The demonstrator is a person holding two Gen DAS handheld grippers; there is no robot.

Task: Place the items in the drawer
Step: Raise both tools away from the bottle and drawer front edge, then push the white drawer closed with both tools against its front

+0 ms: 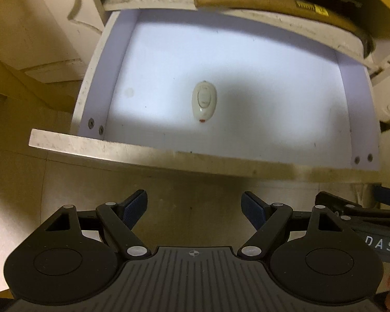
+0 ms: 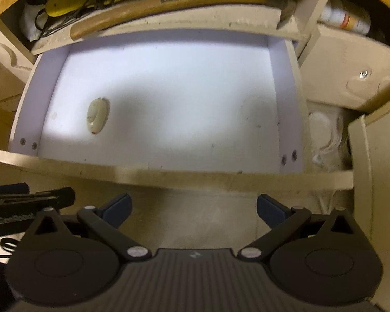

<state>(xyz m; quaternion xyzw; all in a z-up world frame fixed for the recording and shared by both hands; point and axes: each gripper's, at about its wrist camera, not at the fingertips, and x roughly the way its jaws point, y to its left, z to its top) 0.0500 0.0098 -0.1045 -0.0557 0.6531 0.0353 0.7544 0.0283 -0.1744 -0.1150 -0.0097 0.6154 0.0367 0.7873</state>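
Drawer (image 1: 153,148) stands pulled out, presumably to receive items; small oval remote (image 1: 204,101) lies flat on its floor, left of centre; left gripper (image 1: 194,209) and right gripper (image 2: 193,209) hover outside its front, jaws spread, holding nothing.

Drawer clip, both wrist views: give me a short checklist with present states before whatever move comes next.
1. Drawer pulled open: ok.
2. Item inside: ok, a white oval remote lies flat on the drawer floor, left of centre in the right wrist view.
3. Remote clear of the drawer walls: ok.
4. Left gripper open and empty: ok.
5. Right gripper open and empty: ok.
6. Further items waiting to go in: cannot tell; the shelf above holds a wooden-handled tool.
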